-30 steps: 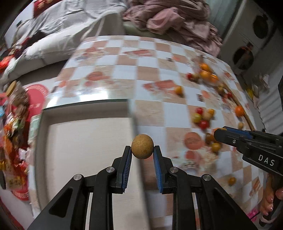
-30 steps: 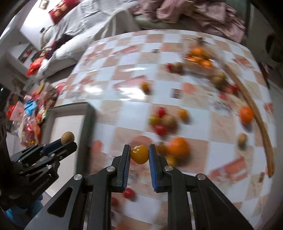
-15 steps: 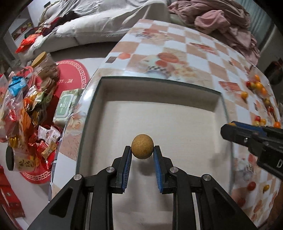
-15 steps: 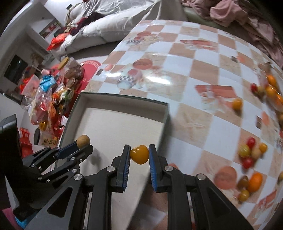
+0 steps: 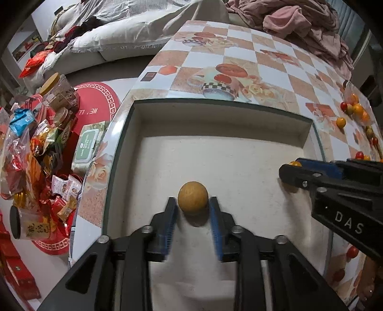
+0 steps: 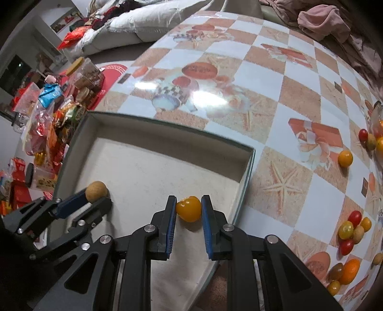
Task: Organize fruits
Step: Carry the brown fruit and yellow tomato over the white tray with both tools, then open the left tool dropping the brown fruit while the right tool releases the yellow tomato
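My left gripper [image 5: 193, 208] is over the shallow white tray [image 5: 215, 105], and its jaws have parted a little from a round tan fruit [image 5: 193, 198] between them. The fruit also shows in the right wrist view [image 6: 96, 191], beside the left gripper's tip. My right gripper [image 6: 189, 210] is above the tray's right part [image 6: 249, 165]. Its jaws stand slightly apart around a yellow tomato [image 6: 189, 208]. The right gripper enters the left wrist view [image 5: 294, 175] from the right.
Loose tomatoes and oranges lie in clusters on the checked tablecloth to the right [image 6: 352, 232] and far right [image 6: 345, 158]. Snack packets and jars [image 5: 38, 143] crowd the floor left of the table. A sofa with pink clothes [image 5: 299, 21] is behind.
Both grippers moved left from the fruit clusters to over the tray and came lower. The left jaws and right jaws have widened slightly around their fruits.
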### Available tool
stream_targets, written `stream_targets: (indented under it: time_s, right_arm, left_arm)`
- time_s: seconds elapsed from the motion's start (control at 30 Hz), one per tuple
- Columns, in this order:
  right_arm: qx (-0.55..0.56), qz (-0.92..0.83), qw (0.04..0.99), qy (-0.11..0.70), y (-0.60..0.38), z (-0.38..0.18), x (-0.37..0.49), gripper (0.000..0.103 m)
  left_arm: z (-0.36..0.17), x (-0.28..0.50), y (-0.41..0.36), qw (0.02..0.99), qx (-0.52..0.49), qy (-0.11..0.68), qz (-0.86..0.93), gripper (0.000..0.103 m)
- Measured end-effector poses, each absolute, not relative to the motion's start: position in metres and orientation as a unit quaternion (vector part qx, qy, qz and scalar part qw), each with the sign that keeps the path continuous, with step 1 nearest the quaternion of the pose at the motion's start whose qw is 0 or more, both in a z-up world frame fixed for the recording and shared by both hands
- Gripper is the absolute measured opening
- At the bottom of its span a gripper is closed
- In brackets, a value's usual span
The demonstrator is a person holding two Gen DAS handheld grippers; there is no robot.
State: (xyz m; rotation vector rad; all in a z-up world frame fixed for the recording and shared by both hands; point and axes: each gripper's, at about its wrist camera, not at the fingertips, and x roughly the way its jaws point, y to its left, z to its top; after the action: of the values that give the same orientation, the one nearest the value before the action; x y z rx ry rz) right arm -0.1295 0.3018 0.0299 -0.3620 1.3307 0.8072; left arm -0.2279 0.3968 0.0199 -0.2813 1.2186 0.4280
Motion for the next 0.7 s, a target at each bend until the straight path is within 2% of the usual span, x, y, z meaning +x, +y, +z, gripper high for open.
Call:
stream_targets:
  time_s: [0.03,0.07,0.17,0.23,0.33,0.37,0.4,0.47,0.7]
  right_arm:
    - [-0.167,0.362,0.697,0.596,0.303,0.03,-0.13,0.023]
    - [-0.167,0.363,0.696,0.596,0.304,0.029,-0.13,0.023]
    - [-0.159,0.368,0.691,0.602,0.303,0.03,-0.129,0.024]
    - [-0.151,0.369,0.693,0.601,0.301,0.035,-0.128,0.033]
    - [-0.134,0.376,0.701,0.59,0.296,0.05,-0.127,0.058]
    - [-0.131,0.377,0.707,0.584,0.293,0.055,-0.127,0.071]
    - [-0.123,0.379,0.712,0.579,0.29,0.062,-0.127,0.074]
    - [-0.115,0.374,0.719,0.575,0.284,0.069,-0.125,0.078]
    - [-0.081,0.329,0.745,0.575,0.227,0.088,-0.114,0.078]
  left_arm:
    - [0.021,-0.229,0.397,0.79,-0.127,0.564,0.203,0.075]
    - [0.023,-0.231,0.397,0.794,-0.122,0.557,0.209,0.076]
    - [0.024,-0.233,0.396,0.795,-0.119,0.559,0.206,0.076]
    - [0.023,-0.234,0.396,0.791,-0.12,0.563,0.207,0.076]
    - [0.026,-0.236,0.394,0.791,-0.119,0.564,0.206,0.076]
    - [0.027,-0.236,0.393,0.79,-0.118,0.565,0.204,0.076]
    - [0.029,-0.236,0.39,0.79,-0.116,0.567,0.202,0.076]
    - [0.032,-0.236,0.385,0.791,-0.112,0.569,0.197,0.076]
    - [0.055,-0.228,0.344,0.807,-0.084,0.563,0.158,0.076]
